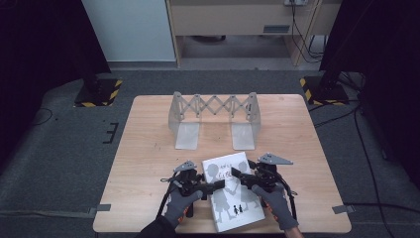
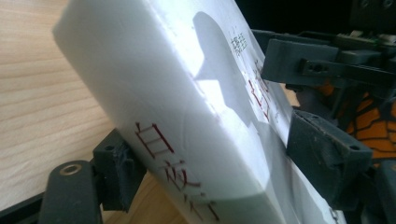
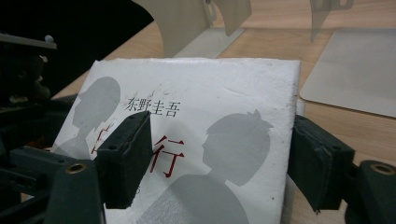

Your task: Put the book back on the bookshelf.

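1. Take the white book [image 1: 231, 191] as your landmark: it lies at the near edge of the bench [image 1: 148, 148], between your two hands, with grey silhouettes and red characters on its cover.
2. Your left tool [image 1: 218, 185] comes in from the book's left side. In the left gripper view the book's spine edge [image 2: 187, 140] stands tilted between that tool's two black jaws, one below the book and one over the cover.
3. The lower jaw sits just under the spine; whether both jaws actually press on the book you cannot tell from that view, so treat this tool's grip as unsettled.
4. Your right tool [image 1: 237, 174] reaches over the book's far right part. In the right gripper view one jaw rests on the cover [image 3: 201, 121] and the other sits at the book's right edge, so this tool is clenched across the book's right part.
5. Beyond the book, toward the bench's far side, stands the grey expanding book rack [image 1: 214, 116], well apart from the book.
6. Your gloved left hand [image 1: 179, 206] and right hand [image 1: 277, 201] sit just beside the book's near corners.
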`<state>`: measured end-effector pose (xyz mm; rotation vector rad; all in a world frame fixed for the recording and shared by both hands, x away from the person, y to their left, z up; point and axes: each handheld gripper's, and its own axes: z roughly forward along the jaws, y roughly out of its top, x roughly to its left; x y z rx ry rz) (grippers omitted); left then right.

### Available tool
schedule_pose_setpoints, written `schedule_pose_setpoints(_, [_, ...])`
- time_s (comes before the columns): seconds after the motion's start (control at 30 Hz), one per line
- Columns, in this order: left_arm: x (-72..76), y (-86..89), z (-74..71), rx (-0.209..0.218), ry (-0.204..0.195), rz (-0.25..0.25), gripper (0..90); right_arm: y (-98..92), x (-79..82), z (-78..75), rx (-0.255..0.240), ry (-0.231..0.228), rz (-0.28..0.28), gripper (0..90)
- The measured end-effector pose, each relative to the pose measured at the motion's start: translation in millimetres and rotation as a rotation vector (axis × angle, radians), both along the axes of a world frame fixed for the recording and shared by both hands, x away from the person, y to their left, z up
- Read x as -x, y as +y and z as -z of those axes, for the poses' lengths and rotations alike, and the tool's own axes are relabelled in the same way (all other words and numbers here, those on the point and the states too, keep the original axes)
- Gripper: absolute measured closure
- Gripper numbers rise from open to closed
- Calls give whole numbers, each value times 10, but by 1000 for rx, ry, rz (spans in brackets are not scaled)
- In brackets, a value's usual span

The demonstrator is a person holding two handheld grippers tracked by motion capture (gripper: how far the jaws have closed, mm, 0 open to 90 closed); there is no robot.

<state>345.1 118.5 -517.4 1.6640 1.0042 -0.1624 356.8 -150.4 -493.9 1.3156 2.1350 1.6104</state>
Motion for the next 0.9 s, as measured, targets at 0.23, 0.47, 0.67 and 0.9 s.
schedule_pose_setpoints(0.23, [-9,-26,-23,29,6,26,280,0,-9,-11,-46,5,-19,338])
schedule_pose_setpoints(0.47, [1,39,-144,73,4,18,371,-199,-29,-40,-64,-13,62,307])
schedule_pose_setpoints(0.67, [8,106,-307,73,-39,2,429,-445,-85,-28,-79,2,138,266])
schedule_pose_setpoints(0.9, [-22,317,-548,90,-110,-75,490,-713,-150,30,33,-19,263,238])
